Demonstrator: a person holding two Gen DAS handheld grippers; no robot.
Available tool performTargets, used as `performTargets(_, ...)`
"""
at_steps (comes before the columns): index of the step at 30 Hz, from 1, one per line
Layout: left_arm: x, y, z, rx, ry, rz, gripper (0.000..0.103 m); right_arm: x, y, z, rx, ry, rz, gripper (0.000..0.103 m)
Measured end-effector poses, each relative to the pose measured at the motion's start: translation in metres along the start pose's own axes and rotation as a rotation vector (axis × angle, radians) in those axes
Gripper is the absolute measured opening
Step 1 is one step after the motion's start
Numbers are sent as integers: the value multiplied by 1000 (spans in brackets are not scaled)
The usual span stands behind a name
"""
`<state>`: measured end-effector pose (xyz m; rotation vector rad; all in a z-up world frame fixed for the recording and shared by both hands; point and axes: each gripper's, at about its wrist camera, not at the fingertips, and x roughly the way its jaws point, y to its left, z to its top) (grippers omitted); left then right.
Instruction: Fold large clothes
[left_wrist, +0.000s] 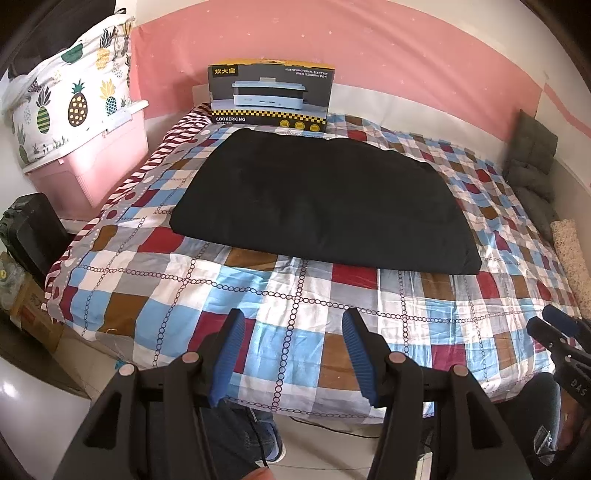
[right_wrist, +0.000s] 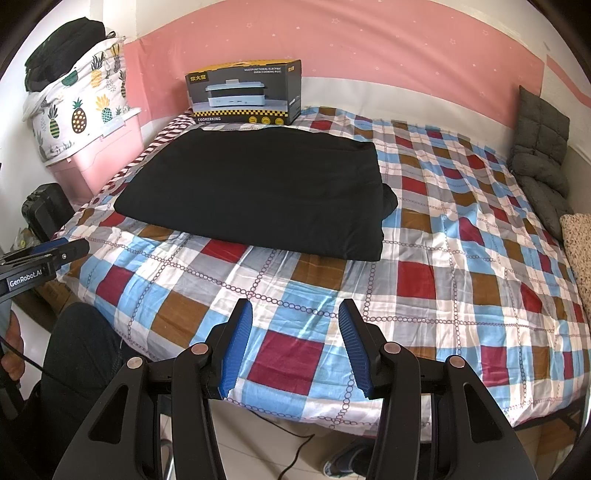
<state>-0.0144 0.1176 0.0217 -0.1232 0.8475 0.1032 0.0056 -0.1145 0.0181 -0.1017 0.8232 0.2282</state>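
Observation:
A large black garment (left_wrist: 325, 203) (right_wrist: 258, 192) lies folded into a flat rectangle on the checked bedspread (left_wrist: 221, 288) (right_wrist: 443, 258), toward the far left of the bed. My left gripper (left_wrist: 293, 325) hovers open over the bed's near edge, well short of the garment, nothing between its blue pads. My right gripper (right_wrist: 295, 317) is open too, above the near edge, with bare bedspread between its fingers. Each gripper shows at the edge of the other's view: the right gripper (left_wrist: 554, 325) at the right, the left gripper (right_wrist: 70, 247) at the left.
A cooker box (left_wrist: 271, 96) (right_wrist: 243, 92) stands at the head of the bed behind the garment. A pink storage bin (left_wrist: 92, 162) with a pineapple-print bag (left_wrist: 70, 96) sits left of the bed. Grey cushions (right_wrist: 539, 155) line the right side. A cable (right_wrist: 299, 450) trails on the floor.

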Motion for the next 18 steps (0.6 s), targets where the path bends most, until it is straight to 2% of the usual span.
performTargets(9, 5, 1, -1, -16, 31, -23, 60, 1, 0, -1, 4, 3, -3, 49)
performTargets(13, 6, 2, -1, -20, 22, 12, 60, 2, -1, -4, 5, 5, -2, 49)
performTargets(18, 6, 5, 0, -29, 17, 16, 60, 2, -1, -4, 5, 6, -1, 49)
